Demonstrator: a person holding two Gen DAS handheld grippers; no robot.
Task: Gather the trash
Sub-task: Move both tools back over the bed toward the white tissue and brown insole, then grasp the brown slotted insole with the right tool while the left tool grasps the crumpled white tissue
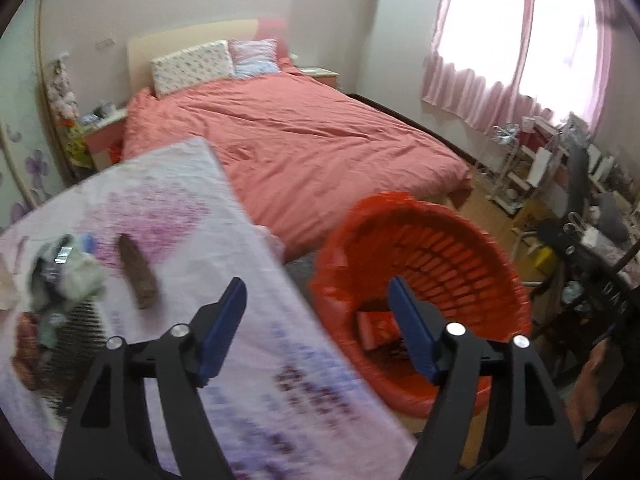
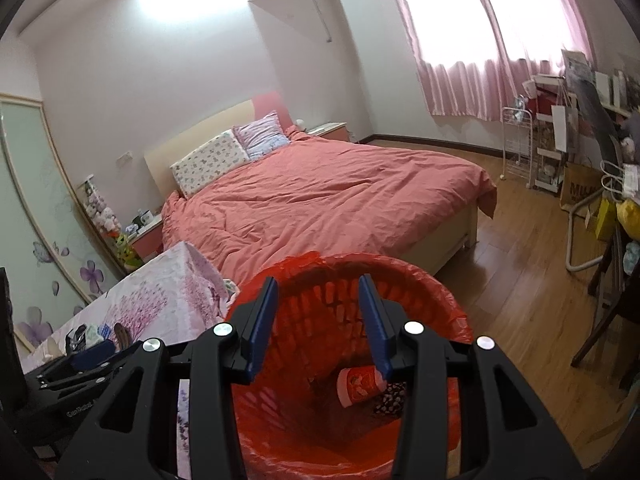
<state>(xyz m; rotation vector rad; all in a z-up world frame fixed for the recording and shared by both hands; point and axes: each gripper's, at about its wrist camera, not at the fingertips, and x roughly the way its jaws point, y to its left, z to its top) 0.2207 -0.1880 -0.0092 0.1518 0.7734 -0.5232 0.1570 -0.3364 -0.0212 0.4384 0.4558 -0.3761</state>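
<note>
Task partly done, by the look of it: the bin (image 2: 352,360), w/ red liner, already has a red wrapper (image 2: 360,386) and a dark patterned scrap (image 2: 390,398) at the bottom. Left on the table (image 1: 192,216): a brown piece (image 1: 136,276) and a blurry pile of wrappers (image 1: 64,276) near its left edge. Left gripper (image 1: 318,300) is spread wide w/ nothing between the fingers, hanging over the gap btwn table and bin. Right gripper (image 2: 318,300) is part-open, also empty, over the bin mouth. Around: bed (image 2: 320,200) just behind, chair and cluttered shelves at right. Nothing blocks the table trash; only the bin rim sits close to the table edge.
</note>
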